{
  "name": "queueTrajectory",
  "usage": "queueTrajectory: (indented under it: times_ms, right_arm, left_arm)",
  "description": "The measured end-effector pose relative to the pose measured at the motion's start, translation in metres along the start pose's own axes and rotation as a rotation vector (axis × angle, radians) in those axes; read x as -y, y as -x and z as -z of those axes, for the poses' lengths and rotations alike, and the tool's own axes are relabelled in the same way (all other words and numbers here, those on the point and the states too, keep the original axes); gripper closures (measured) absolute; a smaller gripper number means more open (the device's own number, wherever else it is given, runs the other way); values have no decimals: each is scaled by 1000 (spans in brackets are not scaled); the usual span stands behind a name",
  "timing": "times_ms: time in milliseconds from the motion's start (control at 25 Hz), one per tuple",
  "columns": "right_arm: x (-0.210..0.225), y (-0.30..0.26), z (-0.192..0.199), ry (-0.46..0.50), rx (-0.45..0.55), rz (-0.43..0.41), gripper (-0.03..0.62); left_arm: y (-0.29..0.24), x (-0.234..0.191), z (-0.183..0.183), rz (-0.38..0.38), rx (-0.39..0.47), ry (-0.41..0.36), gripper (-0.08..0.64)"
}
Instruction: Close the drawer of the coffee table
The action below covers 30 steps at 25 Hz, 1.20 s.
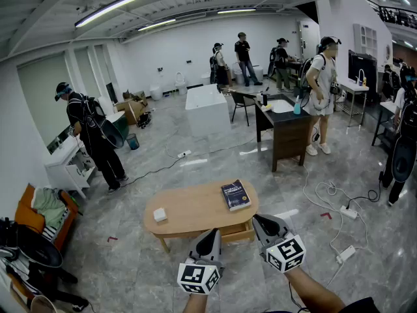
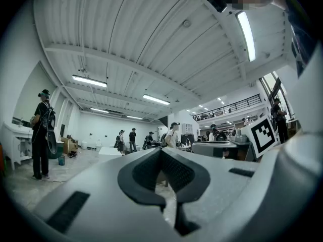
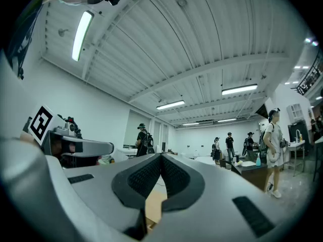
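Left hand-held gripper [image 1: 212, 233] and right hand-held gripper [image 1: 259, 219] — jaws together, empty — near open drawer [image 1: 238, 232].

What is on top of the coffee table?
A dark book near its right end and a small white box near its left; the rest of the top is bare. The drawer inside is hidden under that top.

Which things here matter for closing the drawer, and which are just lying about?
For the job:
- drawer, sticking out under the table
- table
- left gripper and right gripper, both shut and empty

Lying about:
- book and white box, on the tabletop
- power strip, on the floor
- dark desk, farther back
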State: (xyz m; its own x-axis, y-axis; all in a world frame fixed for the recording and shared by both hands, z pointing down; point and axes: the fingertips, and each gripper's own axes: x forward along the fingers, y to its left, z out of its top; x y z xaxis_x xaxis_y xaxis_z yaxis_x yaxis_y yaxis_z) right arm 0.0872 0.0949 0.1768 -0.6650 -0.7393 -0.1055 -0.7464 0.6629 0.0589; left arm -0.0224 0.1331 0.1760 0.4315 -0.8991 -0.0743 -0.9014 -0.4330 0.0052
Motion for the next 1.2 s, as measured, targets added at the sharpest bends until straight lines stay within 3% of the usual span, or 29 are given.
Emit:
queueTrajectory:
  times_ms: [1200]
  right_arm:
    - [65, 55, 4, -55, 19, -88, 581]
  left_arm:
    - [-30, 74, 14, -87, -40, 0, 557]
